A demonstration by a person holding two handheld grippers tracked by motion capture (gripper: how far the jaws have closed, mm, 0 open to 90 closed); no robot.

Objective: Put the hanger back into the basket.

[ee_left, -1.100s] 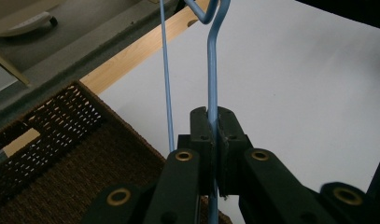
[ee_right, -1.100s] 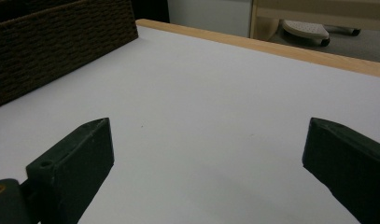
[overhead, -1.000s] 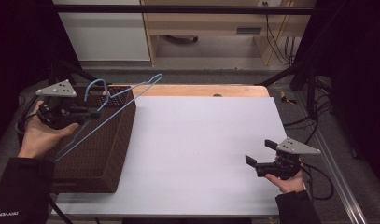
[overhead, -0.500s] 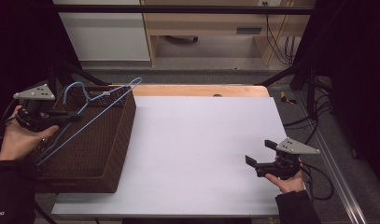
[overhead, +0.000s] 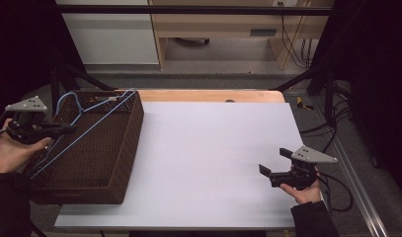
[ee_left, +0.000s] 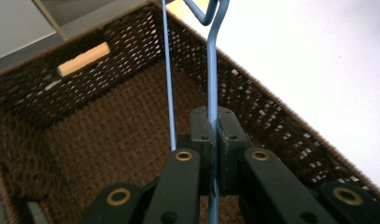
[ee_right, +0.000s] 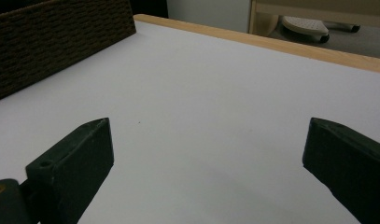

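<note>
Two hand-held grippers work at a white table (overhead: 208, 163): at the far left, the left gripper (overhead: 65, 129) has its jaws pressed together on one wire of a blue wire hanger (overhead: 85, 129), which slants over the open top of a brown wicker basket (overhead: 120, 148) standing on the table's left edge. Seen from the left gripper view, the pinched hanger (ee_left: 212, 88) runs away above the basket's woven floor (ee_left: 108, 135). At the right, well apart from the basket, the right gripper (overhead: 273, 168) rests low over the bare tabletop with its jaws spread wide and nothing between them.
</note>
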